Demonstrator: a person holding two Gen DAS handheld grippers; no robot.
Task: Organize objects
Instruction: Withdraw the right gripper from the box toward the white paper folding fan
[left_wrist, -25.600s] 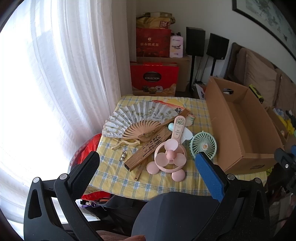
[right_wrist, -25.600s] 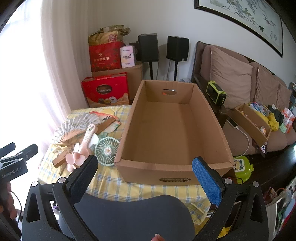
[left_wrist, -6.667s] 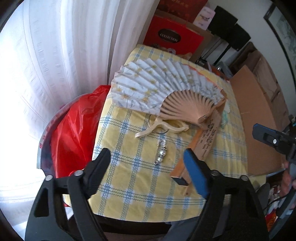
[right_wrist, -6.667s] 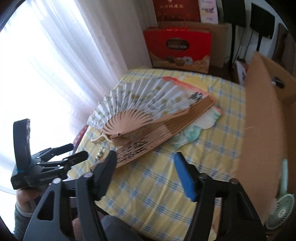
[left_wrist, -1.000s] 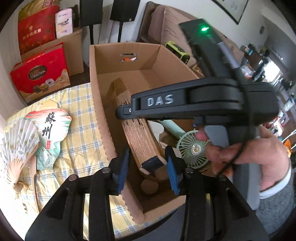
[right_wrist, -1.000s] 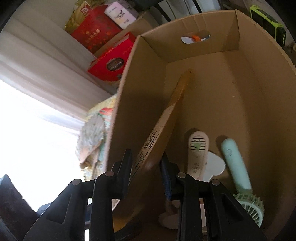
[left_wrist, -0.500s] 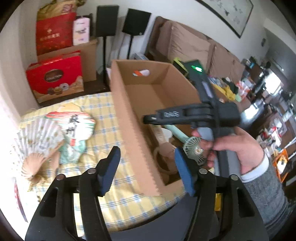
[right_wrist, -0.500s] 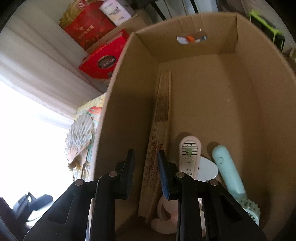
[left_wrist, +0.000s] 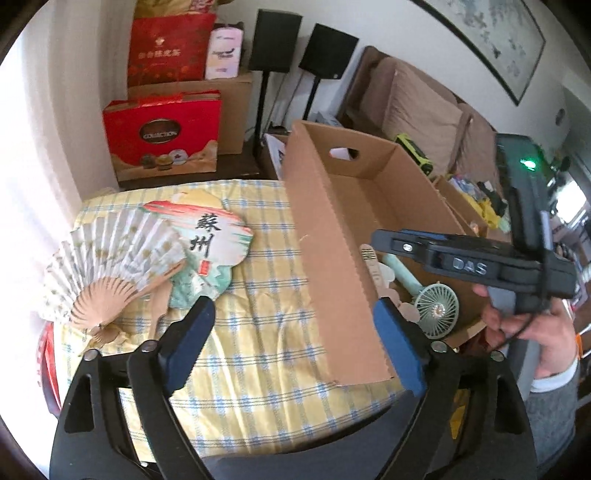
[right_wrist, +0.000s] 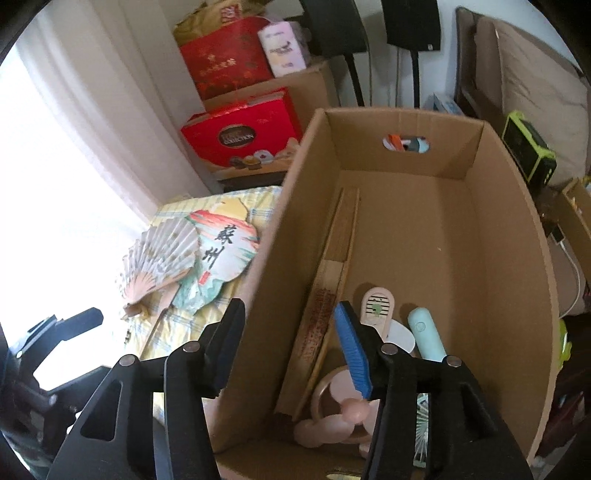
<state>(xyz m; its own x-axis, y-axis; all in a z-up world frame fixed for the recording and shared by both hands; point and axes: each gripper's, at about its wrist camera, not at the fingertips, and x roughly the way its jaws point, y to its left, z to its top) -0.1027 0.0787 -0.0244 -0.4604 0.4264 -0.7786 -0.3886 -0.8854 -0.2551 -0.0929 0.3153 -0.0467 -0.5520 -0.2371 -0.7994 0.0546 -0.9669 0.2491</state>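
Both grippers' jaws gape, holding nothing; the right gripper (right_wrist: 288, 347) straddles the box (right_wrist: 509, 236) wall above the folded fan (right_wrist: 325, 306) inside; the left gripper (left_wrist: 295, 347) hovers over the table (left_wrist: 258, 332), the open fan (left_wrist: 110, 258) ahead-left.

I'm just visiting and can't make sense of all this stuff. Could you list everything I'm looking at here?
Cardboard box: 1, brown, on the table's right side.
Closed folding fan: 1, wooden, in the box along its left wall.
Handheld fans: pink, mint green, in the box.
Open folding fan: 1, white paper, on the table.
Flat painted fan: 1, white and green, beside it.
Tablecloth: yellow check.
Gift boxes: red, behind the table.
Left gripper: open.
Right gripper: open.
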